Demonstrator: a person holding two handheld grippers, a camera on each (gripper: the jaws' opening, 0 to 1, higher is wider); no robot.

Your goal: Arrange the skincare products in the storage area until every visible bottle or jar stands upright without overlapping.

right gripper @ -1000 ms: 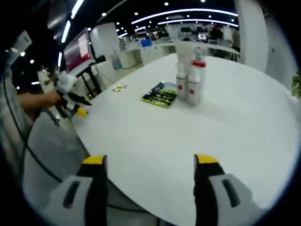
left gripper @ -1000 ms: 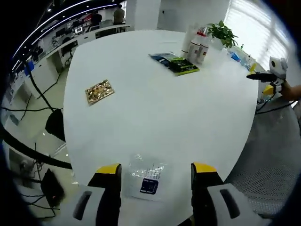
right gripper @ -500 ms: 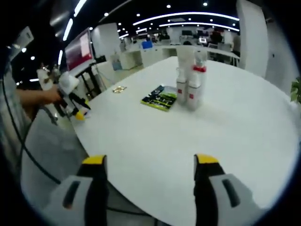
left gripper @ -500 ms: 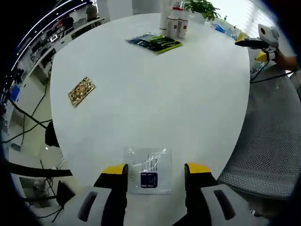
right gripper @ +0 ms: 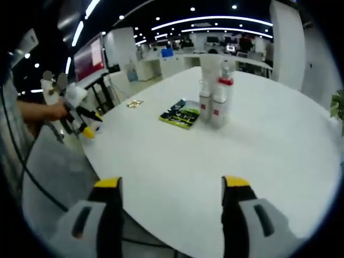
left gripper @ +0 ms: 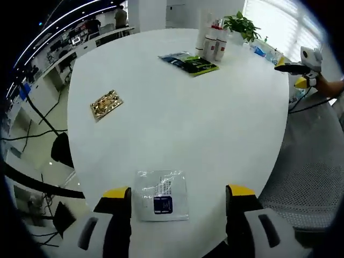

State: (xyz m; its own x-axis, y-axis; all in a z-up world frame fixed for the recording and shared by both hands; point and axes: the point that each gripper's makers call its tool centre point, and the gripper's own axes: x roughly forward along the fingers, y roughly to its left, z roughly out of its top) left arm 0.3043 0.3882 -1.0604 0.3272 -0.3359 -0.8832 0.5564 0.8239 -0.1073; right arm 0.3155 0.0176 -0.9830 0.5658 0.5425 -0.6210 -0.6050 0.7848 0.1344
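White bottles (right gripper: 214,99) stand upright, well beyond the right gripper's (right gripper: 171,189) spread fingers.

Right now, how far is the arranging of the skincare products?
Done: the white bottles stand upright in a tight group on the table. In hand: nothing; the left gripper is open around a clear sachet, and the right gripper is open. Left: the sachet, gold packet and green packets lie flat.
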